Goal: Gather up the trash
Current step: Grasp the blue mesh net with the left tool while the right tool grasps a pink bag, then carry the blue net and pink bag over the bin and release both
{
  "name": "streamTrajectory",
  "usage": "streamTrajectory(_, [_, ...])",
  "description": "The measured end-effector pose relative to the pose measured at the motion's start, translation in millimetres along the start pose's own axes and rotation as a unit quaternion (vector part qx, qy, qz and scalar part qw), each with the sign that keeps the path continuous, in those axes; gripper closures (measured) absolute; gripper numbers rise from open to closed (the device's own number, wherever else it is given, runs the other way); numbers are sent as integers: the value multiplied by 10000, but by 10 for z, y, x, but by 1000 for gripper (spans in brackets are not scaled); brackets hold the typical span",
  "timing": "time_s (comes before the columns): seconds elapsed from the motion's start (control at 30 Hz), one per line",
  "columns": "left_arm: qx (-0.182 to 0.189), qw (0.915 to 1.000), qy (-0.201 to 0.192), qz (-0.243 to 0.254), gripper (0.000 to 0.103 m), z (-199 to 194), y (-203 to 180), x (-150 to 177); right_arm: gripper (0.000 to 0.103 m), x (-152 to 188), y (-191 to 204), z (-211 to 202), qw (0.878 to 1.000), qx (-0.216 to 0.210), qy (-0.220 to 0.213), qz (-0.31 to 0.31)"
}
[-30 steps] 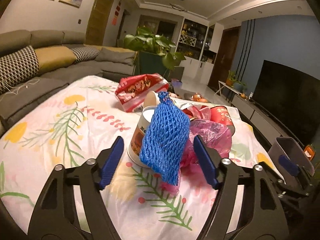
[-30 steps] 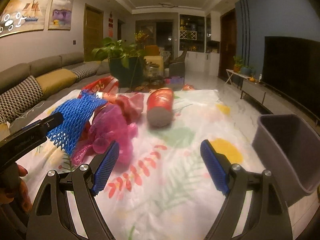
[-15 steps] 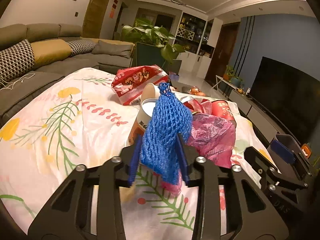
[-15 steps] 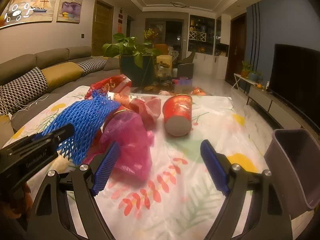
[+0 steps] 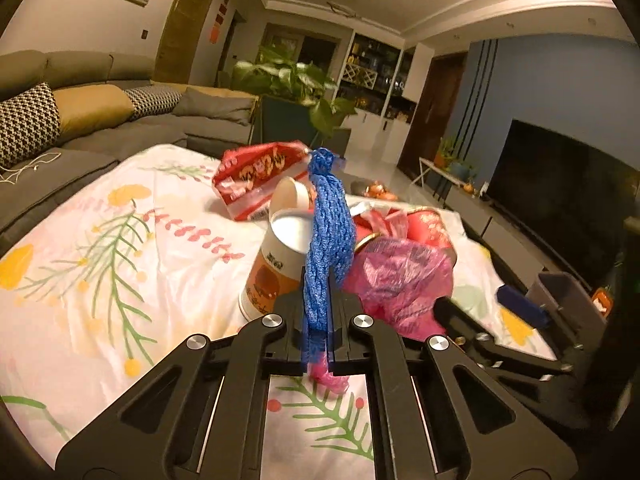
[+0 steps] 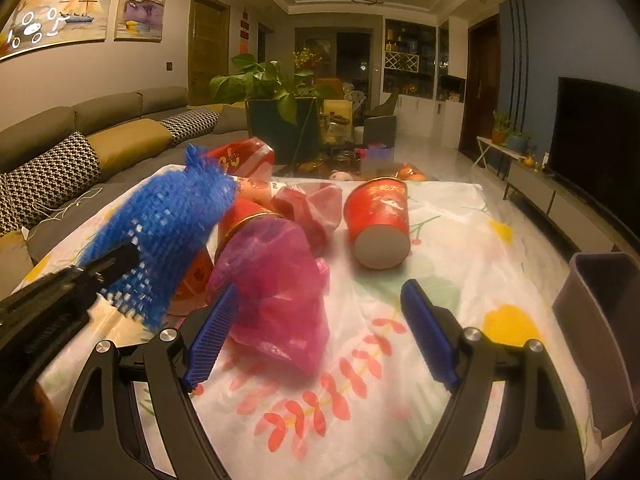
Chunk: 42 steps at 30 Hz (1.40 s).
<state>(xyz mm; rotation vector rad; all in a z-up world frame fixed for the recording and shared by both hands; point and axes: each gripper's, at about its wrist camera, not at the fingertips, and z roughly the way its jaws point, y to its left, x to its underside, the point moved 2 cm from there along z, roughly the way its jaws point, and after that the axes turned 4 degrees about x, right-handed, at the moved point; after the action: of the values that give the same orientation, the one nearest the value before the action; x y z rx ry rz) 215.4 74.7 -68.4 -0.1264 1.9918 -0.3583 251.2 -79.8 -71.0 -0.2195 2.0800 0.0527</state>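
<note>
We take the pink plastic bag (image 6: 276,292) in the middle of the flowered tablecloth (image 6: 432,240) as our landmark. Farthest to its left, our left gripper (image 5: 318,316) has just closed its jaws and now pinches the blue mesh net (image 5: 326,240), which stands upright out of the pads; in the right wrist view the same net (image 6: 160,232) hangs over the bag's left side. Just left of the bag and behind the net stands an open paper cup (image 5: 276,256) with an orange label, and beyond it lies a red snack packet (image 5: 256,176). Behind the bag sits crumpled red and pink wrapping (image 6: 312,204). To the bag's right a red paper cup (image 6: 378,224) lies on its side, base toward us. Our right gripper (image 6: 320,340) stands wide open and holds nothing, its left pad just beside the bag's near edge. Well to the right of the bag, off the table edge, stands the grey bin (image 6: 604,320).
</note>
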Motion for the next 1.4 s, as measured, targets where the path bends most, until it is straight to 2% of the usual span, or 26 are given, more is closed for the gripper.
streamTrajectory(0.1, [142, 9995, -266, -89, 98, -211, -12, -99, 26, -17, 39, 58, 10000, -58, 26, 0])
streamTrajectory(0.23, [104, 9980, -630, 31, 98, -475, -42, -189, 28, -46, 121, 154, 9999, -120, 63, -23])
streamTrajectory(0.4, [-49, 9976, -672, 142, 98, -549, -19, -180, 38, -37, 162, 316, 9995, -198, 229, 37])
streamTrajectory(0.47, [-52, 9979, -640, 112, 98, -548, 2, -165, 46, -17, 185, 379, 9991, -258, 337, 12])
streamTrajectory(0.57, [-48, 9982, -595, 69, 98, -533, 32, -146, 66, -1, 207, 391, 9986, -351, 391, -69])
streamTrajectory(0.63, [-63, 9983, -579, 67, 98, -527, 36, -135, 84, 10, 213, 376, 9982, -447, 395, -94])
streamTrajectory(0.7, [-83, 9983, -575, 71, 98, -534, 42, -122, 93, 25, 203, 338, 9979, -510, 378, -105])
streamTrajectory(0.8, [-112, 9982, -586, 85, 98, -562, 39, -116, 96, 34, 137, 209, 9981, -551, 258, -49])
streamTrajectory(1.1, [-112, 9978, -637, 135, 98, -635, -78, -114, 97, 34, -203, -428, 9982, -508, -301, 99])
streamTrajectory(1.4, [119, 9977, -520, 417, 98, -609, -454, -73, 97, 108, -528, -819, 9980, -303, -524, 170])
